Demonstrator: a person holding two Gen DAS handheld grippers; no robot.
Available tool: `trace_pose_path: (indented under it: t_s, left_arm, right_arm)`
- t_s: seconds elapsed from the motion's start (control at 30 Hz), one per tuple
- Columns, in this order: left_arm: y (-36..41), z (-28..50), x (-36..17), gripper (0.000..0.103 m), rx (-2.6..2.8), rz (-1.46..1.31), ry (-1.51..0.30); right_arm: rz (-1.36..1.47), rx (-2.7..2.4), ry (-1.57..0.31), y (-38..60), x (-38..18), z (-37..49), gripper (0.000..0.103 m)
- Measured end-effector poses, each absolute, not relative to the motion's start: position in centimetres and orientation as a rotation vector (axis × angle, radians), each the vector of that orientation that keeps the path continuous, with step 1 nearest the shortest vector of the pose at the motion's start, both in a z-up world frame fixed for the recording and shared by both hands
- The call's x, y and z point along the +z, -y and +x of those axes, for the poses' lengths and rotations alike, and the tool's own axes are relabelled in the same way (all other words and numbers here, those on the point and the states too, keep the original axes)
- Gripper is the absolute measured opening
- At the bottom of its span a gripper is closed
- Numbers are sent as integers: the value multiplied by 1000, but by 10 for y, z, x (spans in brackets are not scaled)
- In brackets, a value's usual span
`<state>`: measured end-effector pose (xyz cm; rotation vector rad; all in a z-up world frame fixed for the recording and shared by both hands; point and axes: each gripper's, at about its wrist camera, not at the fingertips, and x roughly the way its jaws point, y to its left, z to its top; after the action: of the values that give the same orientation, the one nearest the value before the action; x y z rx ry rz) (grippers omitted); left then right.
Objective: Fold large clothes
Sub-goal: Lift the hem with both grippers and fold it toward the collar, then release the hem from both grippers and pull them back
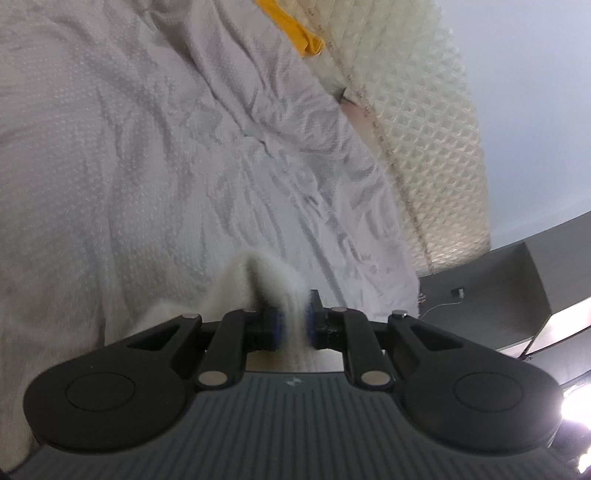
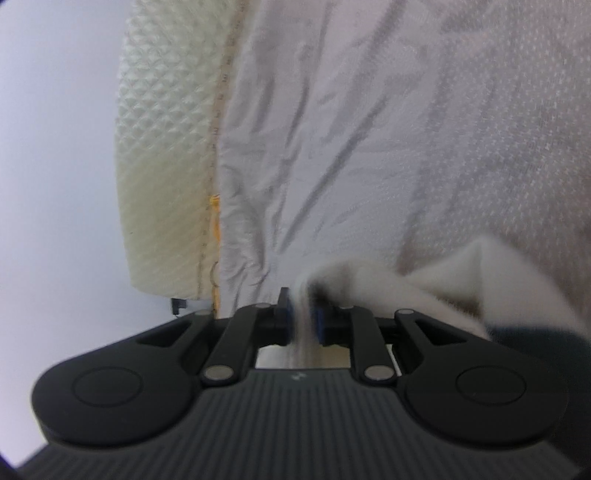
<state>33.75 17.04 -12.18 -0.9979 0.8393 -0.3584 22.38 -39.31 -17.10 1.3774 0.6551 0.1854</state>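
A white fluffy garment (image 1: 255,280) bunches up in front of my left gripper (image 1: 293,319), whose blue pads are shut on a fold of it. The cloth trails off to the lower left of that view. In the right wrist view the same white garment (image 2: 461,273) spreads to the right, and my right gripper (image 2: 303,317) is shut on a thin edge of it. Both grippers hang over a wrinkled white bedsheet (image 1: 129,147), also seen as the bedsheet (image 2: 369,129). Both views are blurred by motion.
A cream quilted mattress edge (image 1: 424,129) borders the sheet, with a yellow cloth (image 1: 291,26) at its top. The mattress side (image 2: 166,166) shows at left in the right view. A dark cabinet (image 1: 517,280) stands beyond the bed's corner.
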Motion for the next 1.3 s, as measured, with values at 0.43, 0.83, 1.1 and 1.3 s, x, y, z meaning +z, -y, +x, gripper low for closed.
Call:
trace_pose_path:
  t_s: [0.43,0.83,1.1,1.3]
  left_arm:
    - [-168,339,-133,41,-362,-986,-888]
    - [-111,244,-88,72,-410,-746,-715]
    - [-53,214,-97,72,-282,-361,-708]
    - [-60,214,-101,72,-137,-295,-656]
  right_arm:
    - [1331,188,-663,388,-171,235,35]
    - [991,279,-621,353,-124,204,67]
    - [478,135,-671,311,-121,186,39]
    - [431,-3,-663,316,-136,186,24]
